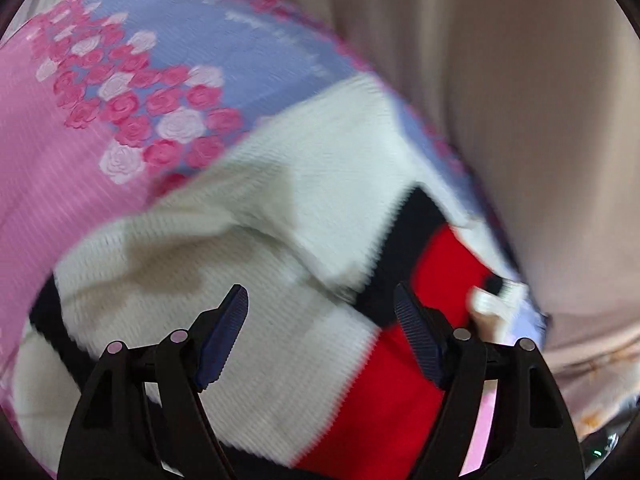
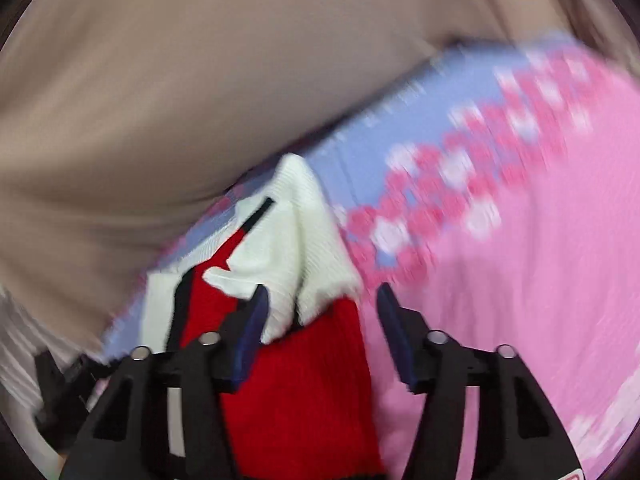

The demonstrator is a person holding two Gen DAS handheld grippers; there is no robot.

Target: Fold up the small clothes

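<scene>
Over the pink rose-print blanket, I am holding my left gripper spread wide above the white, red and black knit garment, gripping nothing. I am angling my right gripper, equally parted, over its red part, empty.

The small garment is a knitted cloth with a fine ribbed, matt surface in white, red and black blocks; it looks soft and slightly fuzzy. Beneath it the bed cover is a woven or quilted cloth with a faint corduroy-like ridging, matt, printed with pink and white roses on lilac and pink. The beige curtain behind is a smooth cloth with a slight sheen. The left gripper is matt black plastic with small shiny metal pins; its fingers carry dark blue, finely ridged rubbery pads.
</scene>
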